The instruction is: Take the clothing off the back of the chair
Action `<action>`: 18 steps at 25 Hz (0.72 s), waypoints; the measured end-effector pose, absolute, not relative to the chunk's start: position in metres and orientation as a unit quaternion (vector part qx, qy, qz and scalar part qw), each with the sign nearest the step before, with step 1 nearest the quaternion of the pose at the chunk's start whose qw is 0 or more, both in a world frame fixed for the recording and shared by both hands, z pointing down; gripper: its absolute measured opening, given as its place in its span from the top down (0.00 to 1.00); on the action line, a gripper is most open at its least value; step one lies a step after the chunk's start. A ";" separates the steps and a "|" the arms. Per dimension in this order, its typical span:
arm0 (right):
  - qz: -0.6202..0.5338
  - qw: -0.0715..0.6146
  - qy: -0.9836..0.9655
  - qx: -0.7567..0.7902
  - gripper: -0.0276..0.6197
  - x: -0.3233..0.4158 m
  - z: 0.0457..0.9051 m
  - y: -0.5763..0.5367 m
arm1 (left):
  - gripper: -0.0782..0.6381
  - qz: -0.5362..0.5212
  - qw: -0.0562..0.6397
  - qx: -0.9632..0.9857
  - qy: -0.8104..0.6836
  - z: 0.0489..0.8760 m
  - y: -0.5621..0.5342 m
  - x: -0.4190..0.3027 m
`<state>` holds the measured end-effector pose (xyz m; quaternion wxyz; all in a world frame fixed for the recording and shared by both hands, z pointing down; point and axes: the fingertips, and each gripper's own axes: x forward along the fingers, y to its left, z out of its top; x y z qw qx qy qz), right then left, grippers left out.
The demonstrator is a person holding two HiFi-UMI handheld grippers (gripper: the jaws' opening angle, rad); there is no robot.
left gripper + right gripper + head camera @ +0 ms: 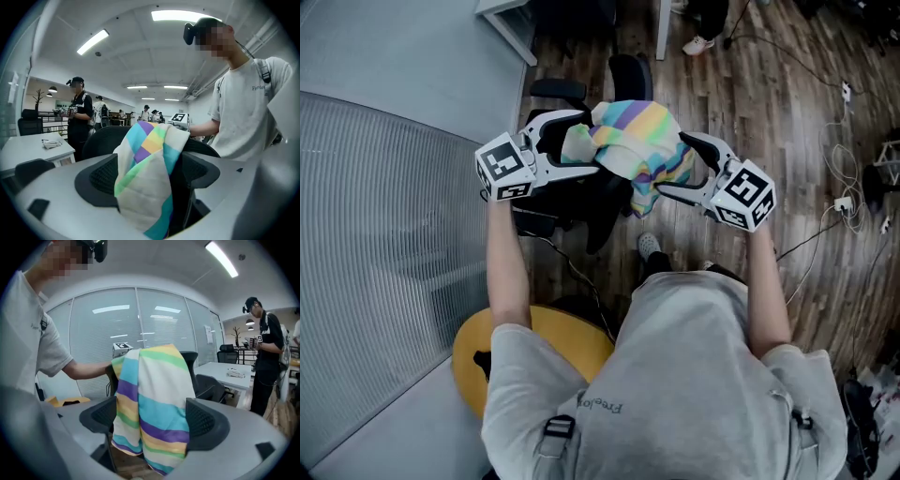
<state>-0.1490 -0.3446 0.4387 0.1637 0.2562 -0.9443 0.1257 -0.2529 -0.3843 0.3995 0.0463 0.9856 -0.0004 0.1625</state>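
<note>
Between spread fingers (206, 423) of left gripper (147, 180) and right gripper (150, 420), striped clothing (637, 131) on chair back (101, 140)

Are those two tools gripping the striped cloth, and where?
Nothing is held. The striped garment hangs over the chair back, between the open jaws of the left tool and the right tool.

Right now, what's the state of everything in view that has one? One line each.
striped garment: draped over the back of the chair, not yet taken off.
chair: upright, its back partly covered by the striped garment.
left gripper: open, striped garment between its jaws, not pinched.
right gripper: open, striped garment between its jaws, not pinched.
</note>
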 end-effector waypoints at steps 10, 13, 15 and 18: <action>0.123 0.206 -0.922 0.303 0.30 -0.141 0.463 -0.365 | 0.28 0.132 0.105 0.981 0.096 0.411 -0.406 -0.227; 0.130 0.196 -0.926 0.294 0.30 -0.144 0.462 -0.365 | 0.28 0.127 0.145 0.970 0.150 0.415 -0.400 -0.220; 0.134 0.191 -0.929 0.287 0.31 -0.148 0.462 -0.364 | 0.28 0.120 0.156 0.966 0.167 0.415 -0.398 -0.217; 0.147 0.171 -0.932 0.284 0.44 -0.151 0.463 -0.363 | 0.30 0.111 0.164 0.966 0.164 0.414 -0.395 -0.219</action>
